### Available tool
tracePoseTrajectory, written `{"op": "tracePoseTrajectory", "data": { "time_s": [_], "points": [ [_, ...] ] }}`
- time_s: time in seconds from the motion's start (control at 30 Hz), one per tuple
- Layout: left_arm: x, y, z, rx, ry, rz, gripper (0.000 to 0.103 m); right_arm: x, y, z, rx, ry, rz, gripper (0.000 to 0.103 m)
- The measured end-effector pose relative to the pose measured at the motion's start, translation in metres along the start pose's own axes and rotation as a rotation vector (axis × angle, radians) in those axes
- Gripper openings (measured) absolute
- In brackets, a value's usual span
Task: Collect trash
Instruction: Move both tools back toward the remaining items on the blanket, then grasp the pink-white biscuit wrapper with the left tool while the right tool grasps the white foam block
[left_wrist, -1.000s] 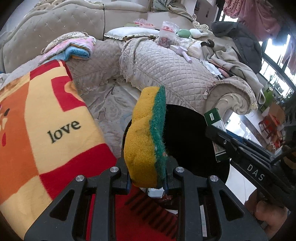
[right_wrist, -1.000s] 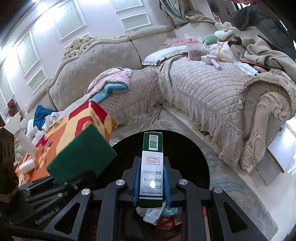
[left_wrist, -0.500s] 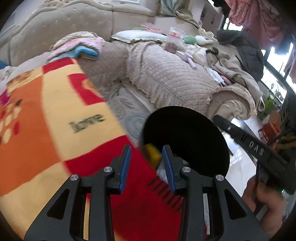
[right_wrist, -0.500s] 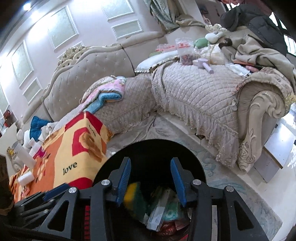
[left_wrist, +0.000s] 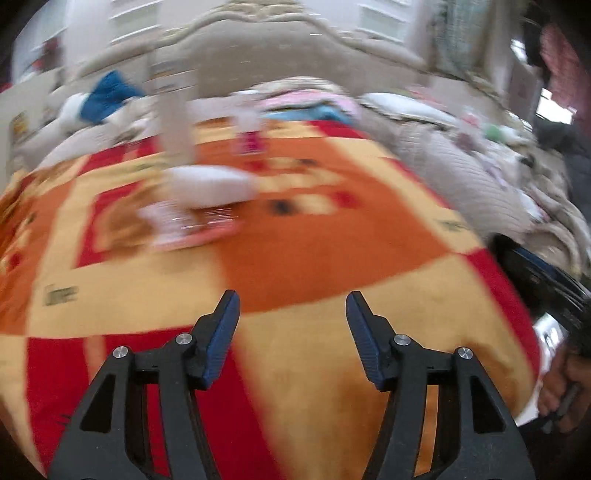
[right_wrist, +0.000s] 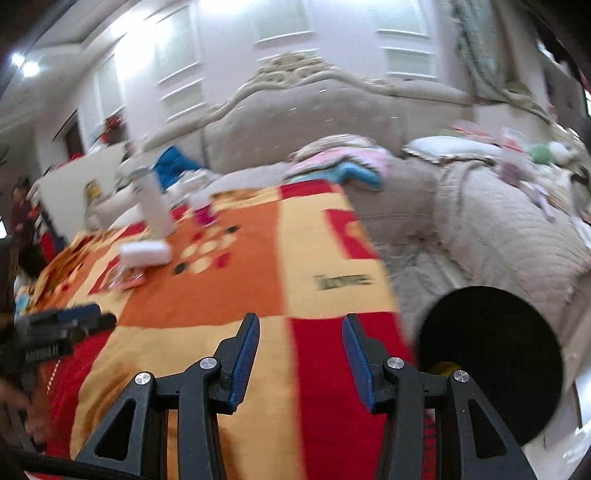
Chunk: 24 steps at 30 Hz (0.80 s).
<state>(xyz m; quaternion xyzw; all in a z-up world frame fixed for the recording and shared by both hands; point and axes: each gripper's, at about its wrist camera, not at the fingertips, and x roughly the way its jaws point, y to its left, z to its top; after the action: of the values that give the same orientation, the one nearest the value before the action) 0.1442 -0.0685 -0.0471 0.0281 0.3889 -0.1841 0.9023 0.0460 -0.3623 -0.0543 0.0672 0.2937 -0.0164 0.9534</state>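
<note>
Black bin sits off the blanket's right edge, something yellow showing inside. My left gripper has just been opening, empty; right gripper parted too, empty. Leftover trash, a white roll and pink wrapper, lies blurred further up the blanket, well ahead of both.

Light: bright, ceiling lamps glare upper left.
Blur: blanket and sofa smeared.
Edges: fisheye-bent, dark corners.
</note>
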Motion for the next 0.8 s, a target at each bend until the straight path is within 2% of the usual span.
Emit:
{"op": "tracePoseTrajectory", "data": {
  "time_s": [0.07, 0.13, 0.23, 0.33, 0.5, 0.57, 0.7, 0.8],
  "points": [
    [0.005, 0.033, 0.006, -0.047, 0.001, 0.035, 0.059, 0.011, 0.018, -0.004, -0.017, 0.015, 0.011, 0.045],
    [0.014, 0.062, 0.014, -0.08, 0.003, 0.038, 0.059, 0.022, 0.029, -0.007, -0.027, 0.034, 0.011, 0.045],
    [0.027, 0.081, 0.029, -0.097, 0.008, -0.048, 0.059, 0.035, 0.04, -0.009, -0.052, 0.065, -0.022, 0.045],
    [0.046, 0.08, 0.042, -0.099, 0.03, -0.103, 0.06, 0.037, 0.042, -0.006, -0.055, 0.063, -0.029, 0.045],
    [0.071, 0.065, 0.061, -0.12, 0.024, -0.02, 0.06, 0.04, 0.031, -0.005, -0.003, 0.076, -0.007, 0.045],
    [0.084, 0.059, 0.068, -0.128, 0.029, 0.037, 0.06, 0.04, 0.029, -0.004, 0.013, 0.075, -0.004, 0.045],
    [0.097, 0.055, 0.072, -0.12, 0.026, 0.121, 0.067, 0.04, 0.026, -0.004, 0.031, 0.075, 0.013, 0.045],
    [0.104, 0.06, 0.07, -0.14, 0.023, 0.133, 0.069, 0.04, 0.026, -0.004, 0.033, 0.076, 0.021, 0.045]
  ]
}}
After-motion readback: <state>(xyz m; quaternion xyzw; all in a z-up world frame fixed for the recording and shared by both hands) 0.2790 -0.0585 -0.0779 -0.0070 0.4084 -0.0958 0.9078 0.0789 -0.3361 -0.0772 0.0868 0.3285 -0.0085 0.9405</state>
